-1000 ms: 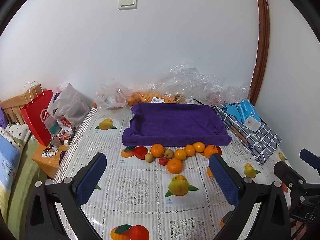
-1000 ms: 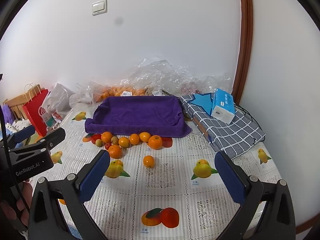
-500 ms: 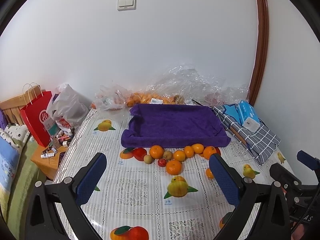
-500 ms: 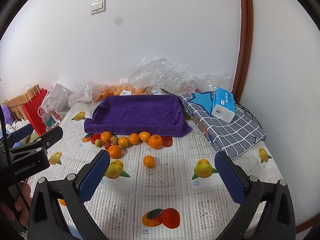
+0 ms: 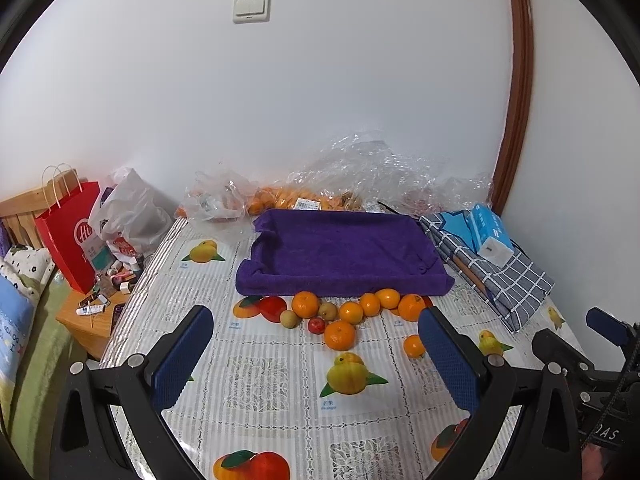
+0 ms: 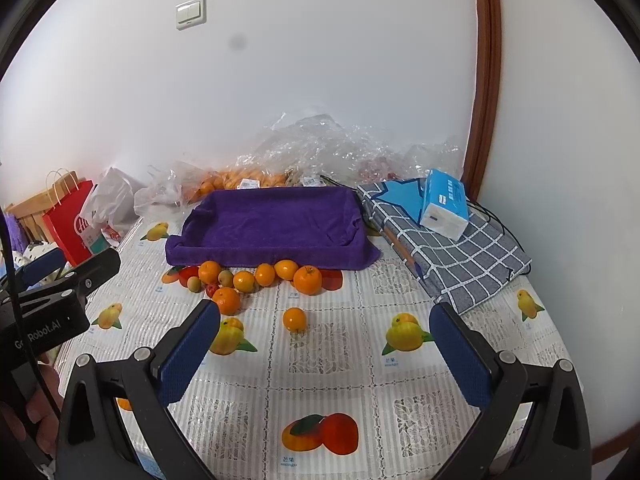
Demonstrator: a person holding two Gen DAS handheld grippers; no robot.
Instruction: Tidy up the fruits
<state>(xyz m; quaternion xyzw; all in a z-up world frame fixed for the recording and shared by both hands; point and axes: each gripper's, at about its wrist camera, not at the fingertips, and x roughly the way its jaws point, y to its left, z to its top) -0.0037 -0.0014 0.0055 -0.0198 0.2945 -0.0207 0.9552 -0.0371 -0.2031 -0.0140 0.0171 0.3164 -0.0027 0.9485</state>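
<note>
A purple towel-lined tray (image 5: 344, 256) (image 6: 272, 228) sits at the back of the table. Several oranges (image 5: 339, 334) (image 6: 307, 279), two small brownish-green fruits (image 5: 289, 318) and a small red fruit (image 5: 317, 325) lie in a loose row before its front edge. One small orange (image 6: 294, 319) (image 5: 413, 346) lies alone, nearer. My left gripper (image 5: 316, 364) is open and empty, well short of the fruit. My right gripper (image 6: 326, 354) is open and empty, the lone orange just beyond its fingers.
Clear plastic bags with more oranges (image 5: 296, 200) lie against the wall. A folded checked cloth (image 6: 452, 252) with a blue tissue pack (image 6: 444, 204) lies at right. A red paper bag (image 5: 72, 236) and a cluttered low stand (image 5: 96, 308) are off the table's left edge.
Both grippers have drifted slightly; the view has shifted a little, with the fruit and tray sitting marginally differently in frame. Nothing on the table has moved.
</note>
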